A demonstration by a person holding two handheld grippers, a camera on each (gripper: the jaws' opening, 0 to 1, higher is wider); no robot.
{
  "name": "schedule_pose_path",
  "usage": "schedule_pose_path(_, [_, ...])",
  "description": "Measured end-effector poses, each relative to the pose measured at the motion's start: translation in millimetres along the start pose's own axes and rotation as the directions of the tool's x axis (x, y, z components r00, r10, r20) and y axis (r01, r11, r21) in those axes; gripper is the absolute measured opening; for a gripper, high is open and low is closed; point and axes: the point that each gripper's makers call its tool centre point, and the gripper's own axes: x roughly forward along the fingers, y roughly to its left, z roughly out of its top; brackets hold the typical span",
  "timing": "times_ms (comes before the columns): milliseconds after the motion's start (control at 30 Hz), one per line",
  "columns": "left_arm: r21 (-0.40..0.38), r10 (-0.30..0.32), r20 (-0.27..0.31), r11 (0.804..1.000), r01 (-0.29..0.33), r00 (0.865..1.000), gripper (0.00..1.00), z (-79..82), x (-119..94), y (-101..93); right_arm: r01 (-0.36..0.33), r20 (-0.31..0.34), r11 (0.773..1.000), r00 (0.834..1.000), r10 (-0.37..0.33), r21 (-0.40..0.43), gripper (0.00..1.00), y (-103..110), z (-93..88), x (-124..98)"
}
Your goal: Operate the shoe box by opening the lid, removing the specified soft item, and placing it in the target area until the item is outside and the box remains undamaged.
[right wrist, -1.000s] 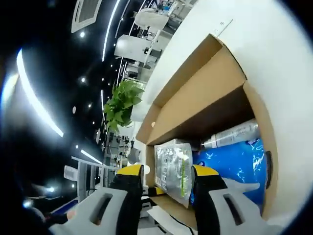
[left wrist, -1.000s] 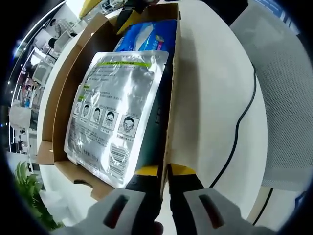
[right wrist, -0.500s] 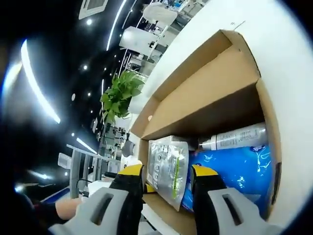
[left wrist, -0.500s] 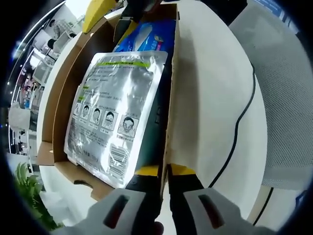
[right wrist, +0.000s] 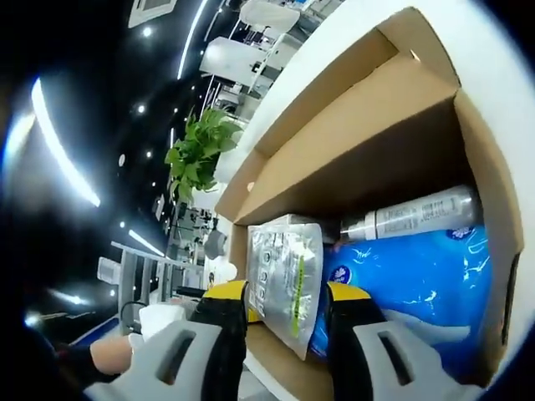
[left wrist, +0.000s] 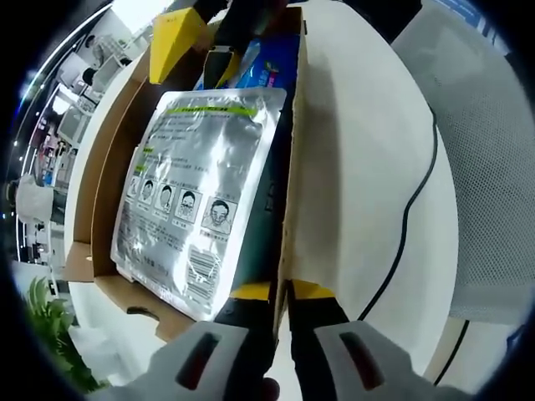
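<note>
— White table (left wrist: 368, 150) under an open shoe box (right wrist: 351, 125); where is the soft item?

— The silver pouch (left wrist: 196, 192) lies inside, over a blue pack (right wrist: 410, 292). The right gripper (right wrist: 284, 294) is held low with its fingers parted around the pouch's edge, not closed. The left gripper (left wrist: 282, 292) is nipped shut on the box wall. The wall should be steadied lightly and the pouch lifted straight out.

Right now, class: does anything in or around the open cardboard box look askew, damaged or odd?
Little stands out. The silver foil pouch lies tilted, propped over the blue plastic pack rather than flat. The brown cardboard box shows no tears where visible.
</note>
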Motion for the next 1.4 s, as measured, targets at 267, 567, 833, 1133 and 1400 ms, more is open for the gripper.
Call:
schedule_pose_path(267, [-0.001, 0.004, 0.004, 1.0, -0.004, 1.0, 0.05, -1.1, 0, 0.2, -0.024, 0.011, 1.0, 1.0, 0.024, 0.013, 0.27, 5, -0.8, 1])
schedule_pose_path(567, [0.003, 0.007, 0.009, 1.0, -0.007, 1.0, 0.05, -1.5, 0, 0.6, -0.094, 0.039, 0.995, 0.995, 0.092, 0.039, 0.21, 19, 7.6, -3])
schedule_pose_path(833, [0.003, 0.009, 0.01, 1.0, -0.009, 1.0, 0.05, -1.4, 0, 0.9, -0.2, 0.022, 0.977, 0.98, 0.199, 0.068, 0.19, 43, 2.3, 0])
schedule_pose_path(1133, [0.003, 0.019, 0.011, 1.0, -0.02, 1.0, 0.06, -0.8, 0, 1.3, -0.165, 0.058, 0.984, 0.985, 0.161, 0.064, 0.22, 41, -0.1, 16])
schedule_pose_path(1400, [0.003, 0.021, 0.013, 1.0, -0.021, 1.0, 0.06, -0.1, 0, 0.7, -0.142, 0.054, 0.988, 0.989, 0.14, 0.055, 0.13, 40, -0.4, 15])
